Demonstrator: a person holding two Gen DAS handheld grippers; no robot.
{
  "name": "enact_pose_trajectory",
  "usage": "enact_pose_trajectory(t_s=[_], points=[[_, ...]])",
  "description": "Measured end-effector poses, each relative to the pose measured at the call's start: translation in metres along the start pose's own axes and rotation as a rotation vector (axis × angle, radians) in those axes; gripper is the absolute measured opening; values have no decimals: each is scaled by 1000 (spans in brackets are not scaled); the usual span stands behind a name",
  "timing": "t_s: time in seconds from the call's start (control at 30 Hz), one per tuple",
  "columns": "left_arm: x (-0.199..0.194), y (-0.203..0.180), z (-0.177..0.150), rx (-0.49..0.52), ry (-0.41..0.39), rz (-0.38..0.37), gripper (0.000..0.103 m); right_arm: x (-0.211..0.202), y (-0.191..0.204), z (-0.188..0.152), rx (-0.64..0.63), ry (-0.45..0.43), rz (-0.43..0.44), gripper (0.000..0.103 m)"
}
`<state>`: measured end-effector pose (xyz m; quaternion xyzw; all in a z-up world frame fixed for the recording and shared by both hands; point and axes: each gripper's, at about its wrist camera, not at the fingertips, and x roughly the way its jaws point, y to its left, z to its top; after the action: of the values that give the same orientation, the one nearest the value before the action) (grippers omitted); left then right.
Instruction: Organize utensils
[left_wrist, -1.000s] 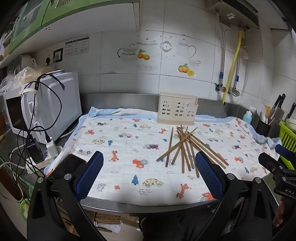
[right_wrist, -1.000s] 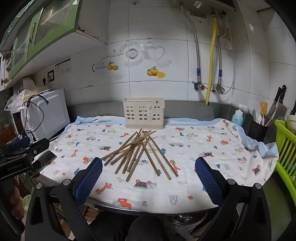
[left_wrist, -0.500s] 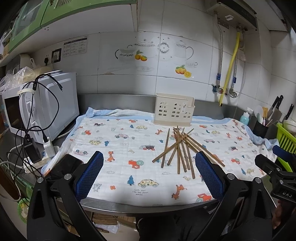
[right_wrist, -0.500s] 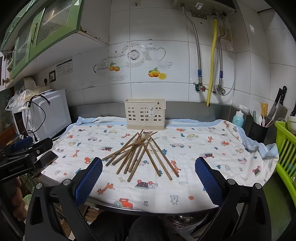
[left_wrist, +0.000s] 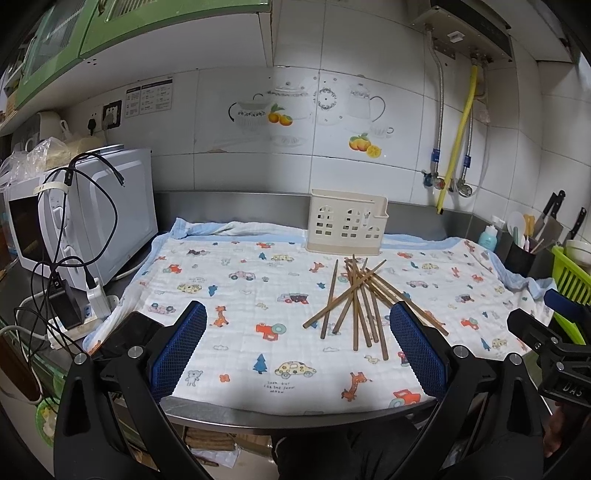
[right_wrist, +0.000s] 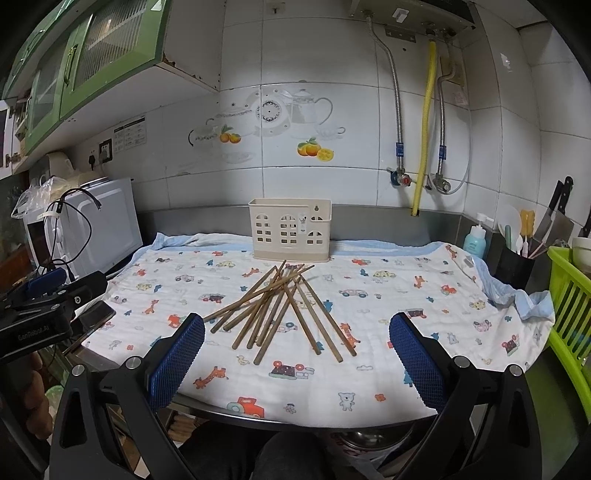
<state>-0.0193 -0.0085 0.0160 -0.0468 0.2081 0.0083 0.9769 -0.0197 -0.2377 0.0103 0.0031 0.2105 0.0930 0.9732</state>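
Note:
Several brown wooden chopsticks lie in a loose crossed pile on a cartoon-print cloth; they also show in the right wrist view. A cream slotted utensil holder stands upright behind the pile, near the back wall, and also shows in the right wrist view. My left gripper is open and empty, hovering over the front edge, left of the pile. My right gripper is open and empty, just in front of the pile.
A white microwave with cables stands at the left. A black utensil cup, a soap bottle and a green rack are at the right. A phone lies at the cloth's left front corner.
Both grippers have risen and drifted slightly, so the chopsticks and holder sit a little lower and more to the left in view. The jaws stay open and nothing on the cloth has moved.

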Motion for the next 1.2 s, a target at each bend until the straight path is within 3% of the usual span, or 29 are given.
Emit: enact_pose_trajectory(t_s=[1.2], points=[[3, -8, 3, 8, 3, -9, 98, 5, 3, 0, 0, 9, 8, 97]])
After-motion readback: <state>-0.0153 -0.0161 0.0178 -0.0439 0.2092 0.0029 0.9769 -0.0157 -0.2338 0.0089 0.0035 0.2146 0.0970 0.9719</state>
